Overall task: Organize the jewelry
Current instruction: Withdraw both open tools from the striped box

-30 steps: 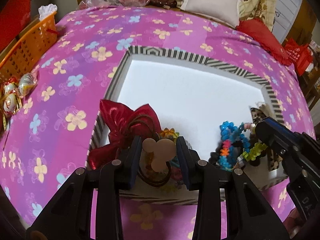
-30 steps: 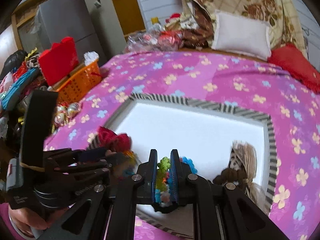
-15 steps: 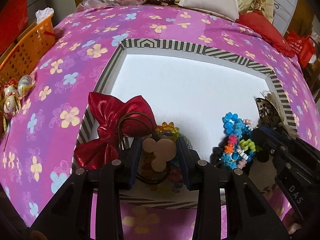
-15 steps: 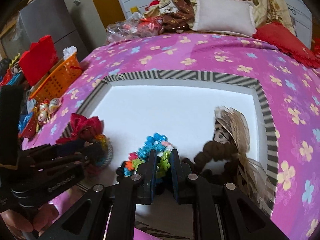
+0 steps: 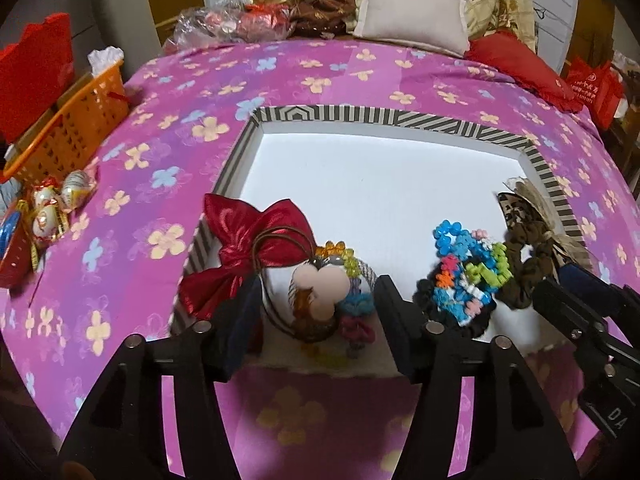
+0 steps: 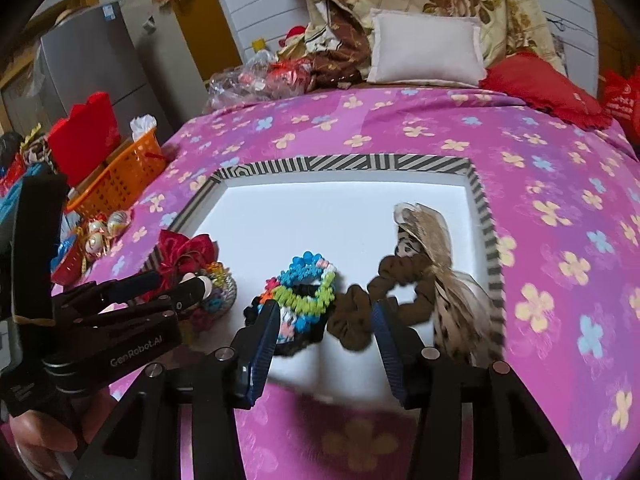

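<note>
A white tray with a striped rim (image 5: 360, 114) (image 6: 400, 162) lies on the pink flowered bedspread. In its near part lie a red bow (image 5: 244, 240) (image 6: 184, 250), a beige mouse-ear hair tie (image 5: 318, 280) on a pile of colourful bands, a bright bead bracelet bundle (image 5: 466, 276) (image 6: 306, 288), and a brown scrunchie with a leopard bow (image 5: 528, 240) (image 6: 416, 272). My left gripper (image 5: 316, 320) is open, its jaws either side of the mouse-ear tie. My right gripper (image 6: 326, 332) is open just behind the bead bundle and a scrunchie (image 6: 352, 320).
An orange basket (image 5: 68, 128) and wrapped sweets (image 5: 56, 204) sit at the left edge of the bed. A white pillow (image 5: 412, 12), red cushion (image 5: 516, 64) and clothes lie at the far end. The far half of the tray holds nothing.
Both grippers have opened and drawn back. The left let go of the mouse-ear tie and the right let go of the bead bundle, which now lie in the tray.
</note>
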A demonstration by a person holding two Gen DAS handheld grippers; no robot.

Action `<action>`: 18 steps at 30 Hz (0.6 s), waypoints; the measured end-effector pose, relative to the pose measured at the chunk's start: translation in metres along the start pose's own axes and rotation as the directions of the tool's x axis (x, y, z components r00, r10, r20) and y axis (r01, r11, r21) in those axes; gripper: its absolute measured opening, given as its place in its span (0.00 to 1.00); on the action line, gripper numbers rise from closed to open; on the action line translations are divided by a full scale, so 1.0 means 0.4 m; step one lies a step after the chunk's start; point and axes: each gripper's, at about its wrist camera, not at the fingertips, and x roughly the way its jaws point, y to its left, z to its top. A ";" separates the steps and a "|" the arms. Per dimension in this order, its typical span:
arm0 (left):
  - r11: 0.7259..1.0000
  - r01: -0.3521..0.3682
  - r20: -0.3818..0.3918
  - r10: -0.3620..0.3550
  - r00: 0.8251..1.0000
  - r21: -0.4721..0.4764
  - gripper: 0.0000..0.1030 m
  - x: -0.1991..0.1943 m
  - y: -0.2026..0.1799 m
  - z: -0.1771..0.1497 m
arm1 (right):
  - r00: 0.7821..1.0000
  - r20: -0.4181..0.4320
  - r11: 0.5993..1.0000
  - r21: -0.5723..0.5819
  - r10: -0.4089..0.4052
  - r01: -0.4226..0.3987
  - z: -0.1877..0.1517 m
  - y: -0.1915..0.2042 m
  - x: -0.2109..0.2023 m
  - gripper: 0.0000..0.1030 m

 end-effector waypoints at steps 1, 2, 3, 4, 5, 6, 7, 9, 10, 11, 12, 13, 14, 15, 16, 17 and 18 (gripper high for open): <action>1.000 -0.002 0.006 0.002 1.000 -0.001 0.61 -0.008 0.002 -0.005 | 1.000 0.008 1.000 0.008 -0.006 0.006 -0.009 -0.001 -0.015 0.45; 1.000 -0.004 0.012 0.004 1.000 -0.002 0.61 -0.018 0.004 -0.012 | 1.000 0.013 1.000 0.010 -0.012 0.012 -0.015 -0.001 -0.024 0.46; 1.000 -0.006 0.020 0.006 1.000 -0.001 0.62 -0.031 0.005 -0.021 | 1.000 0.021 1.000 0.011 -0.023 0.023 -0.022 0.000 -0.036 0.48; 1.000 -0.007 0.024 0.007 1.000 0.000 0.62 -0.037 0.006 -0.027 | 0.999 0.029 0.999 0.009 -0.035 0.035 -0.032 0.003 -0.049 0.50; 1.000 -0.011 0.034 0.011 0.999 0.001 0.62 -0.051 0.007 -0.037 | 0.999 0.034 0.999 0.009 -0.041 0.041 -0.037 0.004 -0.057 0.56; 1.000 -0.013 0.041 0.013 0.999 0.002 0.63 -0.060 0.009 -0.044 | 0.998 0.041 0.999 0.010 -0.045 0.045 -0.044 0.005 -0.068 0.63; 1.000 -0.015 0.048 0.015 0.999 0.001 0.63 -0.069 0.010 -0.051 | 0.998 0.051 0.999 0.010 -0.047 0.047 -0.051 0.007 -0.078 0.65; 1.000 -0.016 0.064 0.017 0.998 -0.007 0.64 -0.093 0.015 -0.067 | 0.996 0.069 0.998 0.007 -0.055 0.055 -0.067 0.017 -0.101 0.67; 1.000 -0.016 0.071 0.016 0.997 -0.013 0.64 -0.105 0.019 -0.075 | 0.996 0.073 0.998 0.004 -0.059 0.059 -0.072 0.022 -0.109 0.67; 1.000 -0.015 0.075 0.017 0.997 -0.017 0.64 -0.114 0.021 -0.081 | 0.995 0.073 0.998 0.000 -0.063 0.063 -0.076 0.027 -0.114 0.68; 1.000 -0.015 0.079 0.017 0.997 -0.021 0.64 -0.122 0.023 -0.087 | 0.995 0.071 0.998 -0.003 -0.066 0.067 -0.080 0.030 -0.116 0.69; 1.000 -0.014 0.085 0.016 0.996 -0.025 0.64 -0.134 0.025 -0.094 | 0.995 0.071 0.998 -0.004 -0.070 0.070 -0.085 0.036 -0.122 0.69; 1.000 -0.013 0.093 0.015 0.996 -0.025 0.64 -0.145 0.026 -0.100 | 0.995 0.073 0.997 -0.004 -0.070 0.071 -0.088 0.037 -0.126 0.69; 1.000 -0.015 0.101 0.017 0.995 -0.025 0.64 -0.155 0.027 -0.105 | 0.995 0.076 0.997 -0.005 -0.070 0.071 -0.093 0.041 -0.130 0.69; 1.000 -0.019 0.110 0.022 0.994 -0.024 0.64 -0.165 0.028 -0.109 | 0.994 0.079 0.998 -0.005 -0.069 0.070 -0.097 0.046 -0.135 0.69; 0.999 -0.025 0.120 0.028 0.992 -0.023 0.64 -0.175 0.029 -0.113 | 0.994 0.082 0.997 -0.006 -0.070 0.071 -0.100 0.051 -0.139 0.69; 0.999 -0.029 0.131 0.031 0.991 -0.022 0.64 -0.186 0.030 -0.117 | 0.994 0.086 0.997 -0.009 -0.073 0.074 -0.104 0.055 -0.144 0.70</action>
